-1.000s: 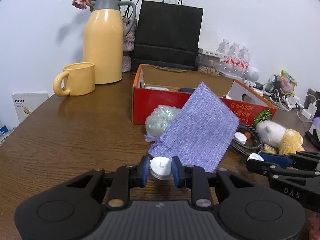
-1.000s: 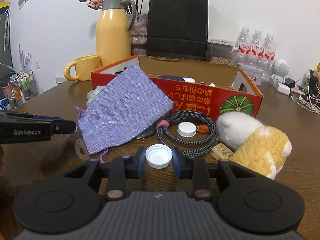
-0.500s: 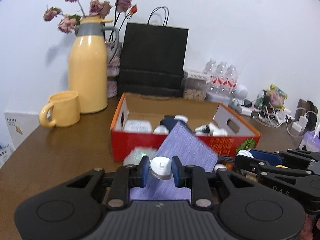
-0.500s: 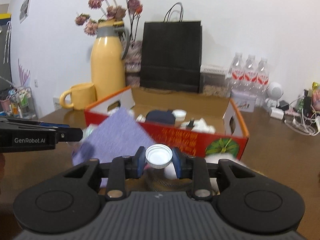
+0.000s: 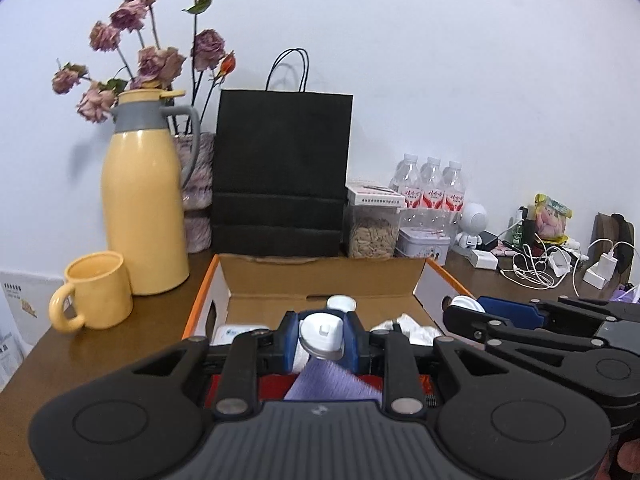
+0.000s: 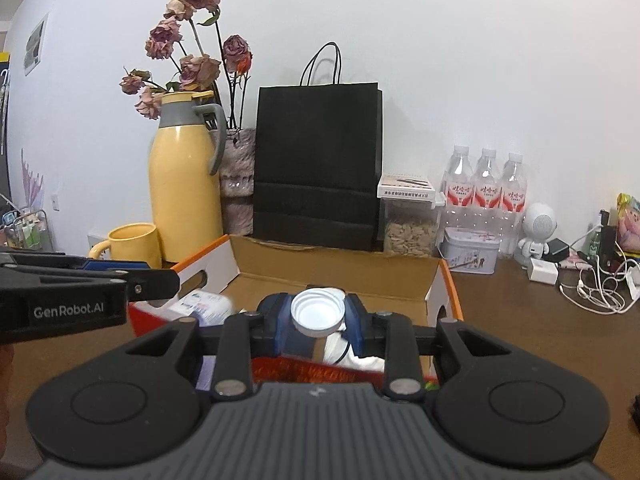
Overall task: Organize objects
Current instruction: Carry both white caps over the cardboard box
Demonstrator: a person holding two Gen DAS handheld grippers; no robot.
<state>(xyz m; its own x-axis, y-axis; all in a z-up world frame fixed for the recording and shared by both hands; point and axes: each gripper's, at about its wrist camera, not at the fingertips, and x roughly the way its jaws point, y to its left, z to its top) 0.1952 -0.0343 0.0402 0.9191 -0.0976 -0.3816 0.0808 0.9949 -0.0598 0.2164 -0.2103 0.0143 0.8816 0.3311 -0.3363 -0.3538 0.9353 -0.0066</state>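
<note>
Carrying two caps toward the cardboard box.
Left gripper pinches a flip cap, right gripper a screw cap; box lies ahead, below both.

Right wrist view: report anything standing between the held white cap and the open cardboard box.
Nothing visible blocks it. The right gripper grips the white cap above the cardboard box, whose top is open. The left gripper sits off to the left, clear of the path.
</note>
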